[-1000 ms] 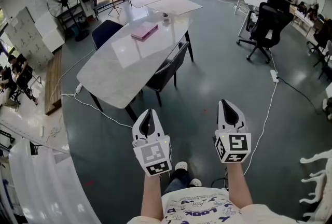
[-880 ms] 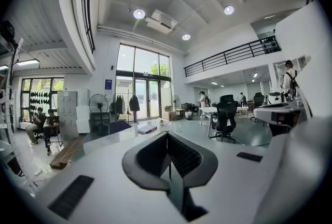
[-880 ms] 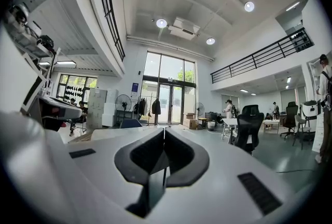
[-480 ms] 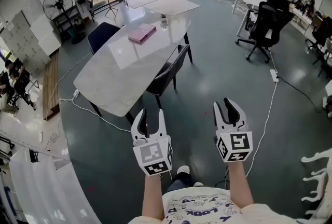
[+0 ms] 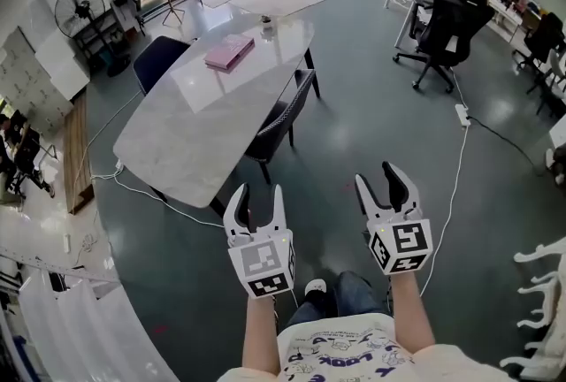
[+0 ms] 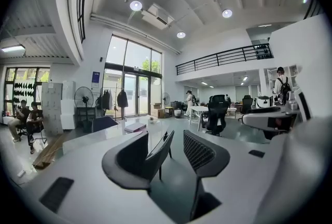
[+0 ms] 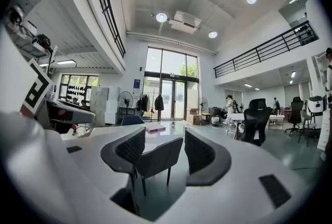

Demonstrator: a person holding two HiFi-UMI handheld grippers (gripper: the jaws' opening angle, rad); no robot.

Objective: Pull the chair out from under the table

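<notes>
**Office floor (image 5: pixel 371 106) ahead, chair (image 5: pixel 283 119) not yet reached**

Ahead of both grippers and well apart from them, the dark chair sits tucked under the pale table (image 5: pixel 195 124). My left gripper (image 5: pixel 259 194) and right gripper (image 5: pixel 378 179) are opening, jaws wide, with nothing between them; I sight the chair far off through each gap. Progress, as I judge it: none. Approach, grip and the pull itself all remain.
</notes>
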